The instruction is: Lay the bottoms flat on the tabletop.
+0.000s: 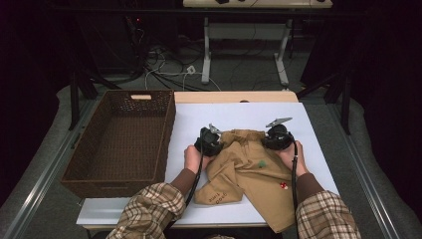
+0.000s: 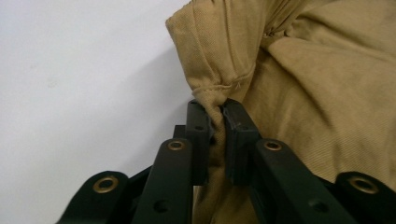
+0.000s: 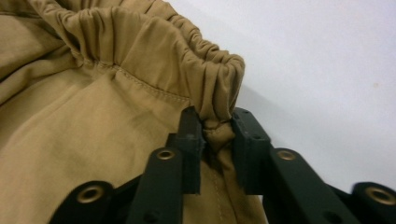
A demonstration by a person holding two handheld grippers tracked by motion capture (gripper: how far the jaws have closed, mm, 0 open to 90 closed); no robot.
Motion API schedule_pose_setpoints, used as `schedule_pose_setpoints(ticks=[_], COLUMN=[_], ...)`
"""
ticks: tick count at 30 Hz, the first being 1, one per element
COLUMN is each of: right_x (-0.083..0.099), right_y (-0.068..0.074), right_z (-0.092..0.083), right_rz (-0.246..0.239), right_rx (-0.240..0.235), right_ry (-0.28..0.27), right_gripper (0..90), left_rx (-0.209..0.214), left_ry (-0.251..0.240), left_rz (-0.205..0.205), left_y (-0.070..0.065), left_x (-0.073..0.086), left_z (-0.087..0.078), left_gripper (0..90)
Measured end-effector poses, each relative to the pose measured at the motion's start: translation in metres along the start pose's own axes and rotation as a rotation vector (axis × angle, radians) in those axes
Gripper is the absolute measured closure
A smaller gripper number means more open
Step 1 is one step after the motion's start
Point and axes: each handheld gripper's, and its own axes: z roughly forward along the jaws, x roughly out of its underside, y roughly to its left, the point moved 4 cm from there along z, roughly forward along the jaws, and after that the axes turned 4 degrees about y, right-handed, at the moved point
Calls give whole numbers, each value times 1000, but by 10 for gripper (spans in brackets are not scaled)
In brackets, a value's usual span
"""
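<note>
Tan trousers (image 1: 249,167) lie crumpled near the middle of the white table (image 1: 308,124), waistband toward the far edge, one leg folded up under the left forearm and the other trailing to the near edge by the right sleeve. The left gripper (image 2: 215,112) pinches one corner of the waistband, cloth bunched tight between its pressed-together jaws; the right gripper (image 3: 217,122) pinches the gathered elastic at the other corner, cloth squeezed between its jaws as well. In the high view the left gripper (image 1: 210,141) and right gripper (image 1: 277,137) sit at the two ends of the waistband, near each other, so the band sags between them

By my reading the step in hand is taking hold of the waist at both corners, and that hold looks secured. The next move likely calls for lifting and drawing the two hands apart to stretch the band flat, keeping both pinches firm

A brown wicker basket (image 1: 122,139) stands at the table's left edge, just beside the left hand (image 1: 191,158), so a wide leftward sweep risks its wall. White surface lies open beyond the waistband and to the right, though the right edge is near the right hand (image 1: 293,155)
</note>
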Motion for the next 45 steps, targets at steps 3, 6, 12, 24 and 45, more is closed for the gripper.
schedule_pose_setpoints(ticks=[3, 6, 12, 24, 45], right_x=[-1, -7, -29, -33, -171], right_y=[0, -1, -1, 7, -33], right_z=[-4, -18, -72, -111, -110], right_rz=[9, 24, 51, 32, 32], right_rx=[15, 46, 105, 143, 385], right_ry=[0, -46, -226, -331, -233], right_gripper=[793, 796, 797, 794, 433], left_rx=[-12, -32, -84, -96, -440], left_ry=[-41, -121, -295, -329, -332], left_rz=[-2, 3, 40, 62, -134], left_y=[-1, -4, -13, -18, 48], left_x=[-3, -9, -34, -39, -146], left_z=[-7, -21, -65, -83, -98], left_gripper=[851, 853, 852, 845, 337])
